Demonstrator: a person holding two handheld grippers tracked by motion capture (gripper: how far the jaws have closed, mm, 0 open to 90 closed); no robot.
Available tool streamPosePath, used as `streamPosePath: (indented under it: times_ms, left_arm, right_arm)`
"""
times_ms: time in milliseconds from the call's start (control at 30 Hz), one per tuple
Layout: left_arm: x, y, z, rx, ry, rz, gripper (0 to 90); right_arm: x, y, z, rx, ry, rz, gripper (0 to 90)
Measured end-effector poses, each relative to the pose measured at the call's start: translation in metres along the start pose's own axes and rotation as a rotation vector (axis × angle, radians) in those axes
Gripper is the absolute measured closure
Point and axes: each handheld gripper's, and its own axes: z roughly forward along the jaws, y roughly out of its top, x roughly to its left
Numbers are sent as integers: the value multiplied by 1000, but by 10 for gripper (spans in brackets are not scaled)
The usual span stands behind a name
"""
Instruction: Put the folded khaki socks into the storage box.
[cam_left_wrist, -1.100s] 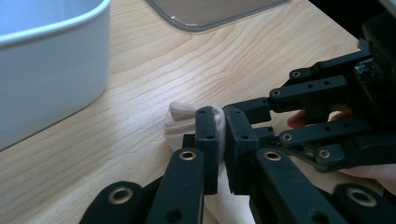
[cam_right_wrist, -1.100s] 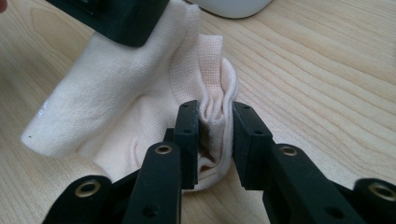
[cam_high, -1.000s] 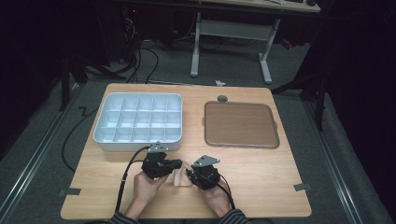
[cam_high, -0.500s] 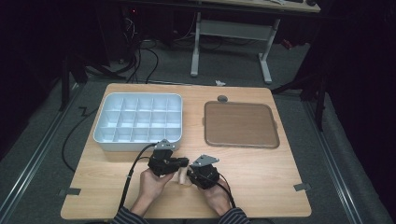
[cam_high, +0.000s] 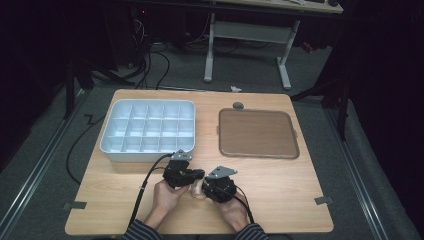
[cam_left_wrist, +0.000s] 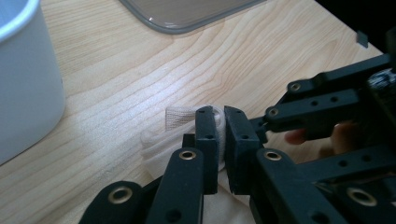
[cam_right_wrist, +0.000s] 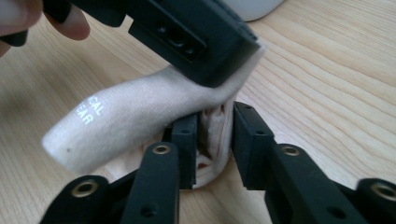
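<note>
Near edge, high view: two sleeved forearms come in from the bottom, each hand holding a black gripper low over the wooden table (cam_high: 280, 200).

Left gripper (cam_high: 196, 176): jaws pressed together on a fold of a cream sock (cam_left_wrist: 180, 116). The left gripper view shows the cloth pinched tight between the pads, with a ribbed cuff end sticking out past the tips.

Right gripper (cam_high: 206, 189): just beside the left one, tips facing it. In the right gripper view its jaws stand a little apart with bunched sock (cam_right_wrist: 140, 112) between them; the jaws have just been opening, and the right pad stands clear of the cloth. The left gripper's body crosses the top of that view, lying on the cloth. Faint white lettering shows on the sock's flat part.

Sock: at the table's near middle, between the two grippers, partly lifted off the wood.

Cable: black, trails from the left gripper toward the near left edge.

Middle left: white bin (cam_high: 148, 131) with a grid of compartments.

Middle right: brown tray (cam_high: 257, 133), flat, well apart from the sock.

Far edge: small grey knob (cam_high: 238, 105) just behind the tray.

Beyond the table: dark floor, cables, a white desk frame (cam_high: 247, 37).
</note>
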Motion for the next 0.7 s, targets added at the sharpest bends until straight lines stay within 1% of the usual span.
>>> streamPosePath:
  times_ms: [67,167,233,267,300,333,467,533,567,633,700]
  left_arm:
    - [-1,-1,2,14,6,10,853]
    - [-2,-1,4,19,11,16,852]
    - [-2,-2,6,21,15,18,853]
    - [-2,-2,6,21,15,18,852]
    - [-3,-2,6,19,20,21,853]
    - [-3,-2,6,20,21,23,853]
    - [-3,-2,7,24,29,29,852]
    - [-3,-2,7,24,31,31,852]
    - [-3,-2,8,26,33,38,852]
    - [-4,-2,9,27,36,41,852]
    - [-4,-2,9,26,36,40,852]
  right_arm:
    - [-2,-3,-5,-6,1,12,707]
    - [-3,-8,-14,-21,6,30,709]
    - [-3,-10,-21,-32,6,26,714]
    - [-3,-10,-21,-32,6,26,714]
    - [-1,-12,-29,-52,12,27,717]
    - [-1,-12,-32,-55,15,26,719]
    - [6,-14,-44,-78,34,4,719]
    - [8,-14,-45,-81,37,-1,718]
    - [15,-13,-49,-88,52,-16,697]
    - [19,-12,-49,-92,60,-28,671]
    - [24,-10,-48,-92,67,-37,664]
